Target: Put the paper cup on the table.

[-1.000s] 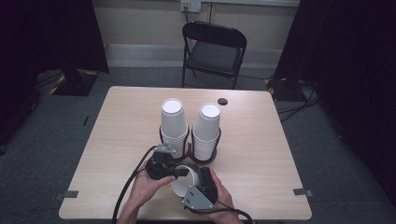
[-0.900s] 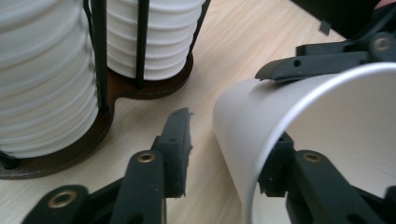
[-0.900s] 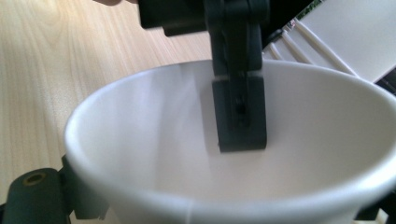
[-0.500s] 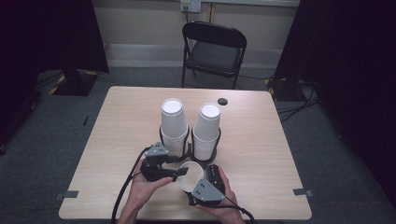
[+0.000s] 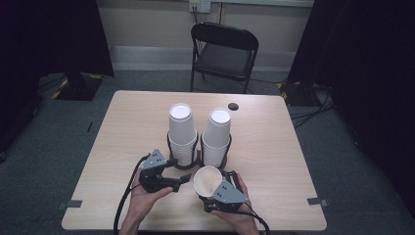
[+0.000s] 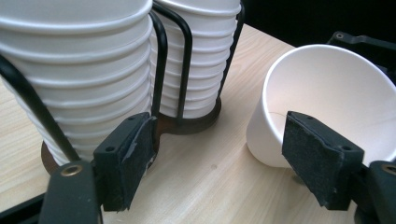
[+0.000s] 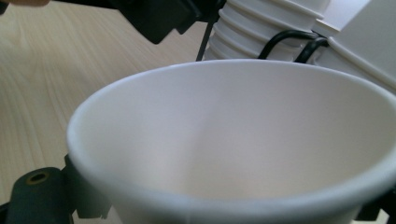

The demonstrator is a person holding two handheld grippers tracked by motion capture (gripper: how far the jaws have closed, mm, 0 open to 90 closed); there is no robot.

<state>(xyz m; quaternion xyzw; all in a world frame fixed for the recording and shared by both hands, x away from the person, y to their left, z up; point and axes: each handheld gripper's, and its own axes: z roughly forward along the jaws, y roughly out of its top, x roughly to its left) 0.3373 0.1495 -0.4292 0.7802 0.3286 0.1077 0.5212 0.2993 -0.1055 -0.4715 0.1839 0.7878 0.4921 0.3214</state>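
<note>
A single white paper cup (image 5: 208, 179) lies tilted in my right gripper (image 5: 213, 190), which is shut on its wall; in the right gripper view the cup's open mouth (image 7: 243, 140) faces the camera. My left gripper (image 5: 180, 172) rests just left of it. Its jaws have just been opening and stand wide, with bare tabletop between the pads (image 6: 135, 154). The cup (image 6: 327, 93) sits just beyond the right pad and touches neither pad. Two tall stacks of white cups (image 5: 181, 132) (image 5: 217, 137) stand in a black wire holder (image 5: 197, 152) directly behind both grippers.
A small black round object (image 5: 233, 105) lies near the far edge of the wooden table (image 5: 122, 127). A black folding chair (image 5: 222, 54) stands beyond the table. Cables trail from both grippers toward the near edge.
The left gripper has opened, come off the cup and drawn slightly left. The right gripper has carried the cup to the right and a little farther from the near edge.
</note>
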